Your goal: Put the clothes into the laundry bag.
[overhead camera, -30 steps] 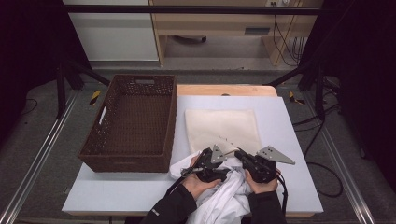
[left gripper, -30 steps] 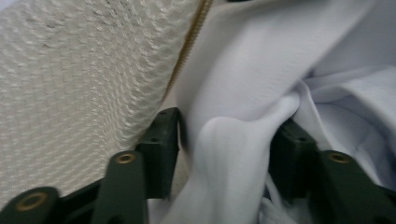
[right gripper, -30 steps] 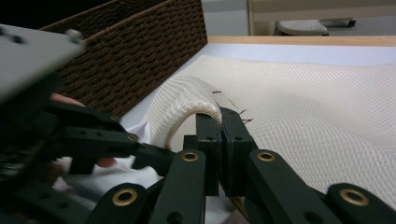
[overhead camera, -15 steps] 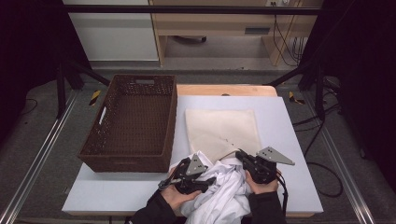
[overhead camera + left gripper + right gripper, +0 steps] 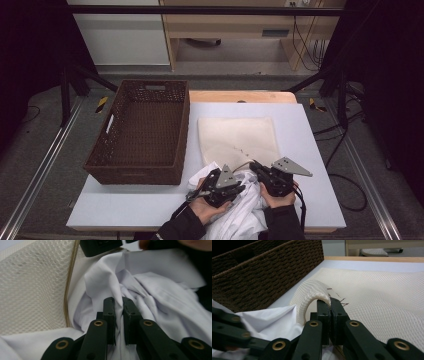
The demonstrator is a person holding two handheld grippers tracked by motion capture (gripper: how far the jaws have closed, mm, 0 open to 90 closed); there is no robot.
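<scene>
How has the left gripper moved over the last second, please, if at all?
Yes. The left gripper first drew back towards the person and left along the table edge, then returned partway towards the right gripper.

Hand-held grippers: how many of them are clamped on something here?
2. The left hand-held gripper pinches the white shirt at the table's near edge; the right hand-held gripper pinches the mesh laundry bag at its lifted near edge.
</scene>
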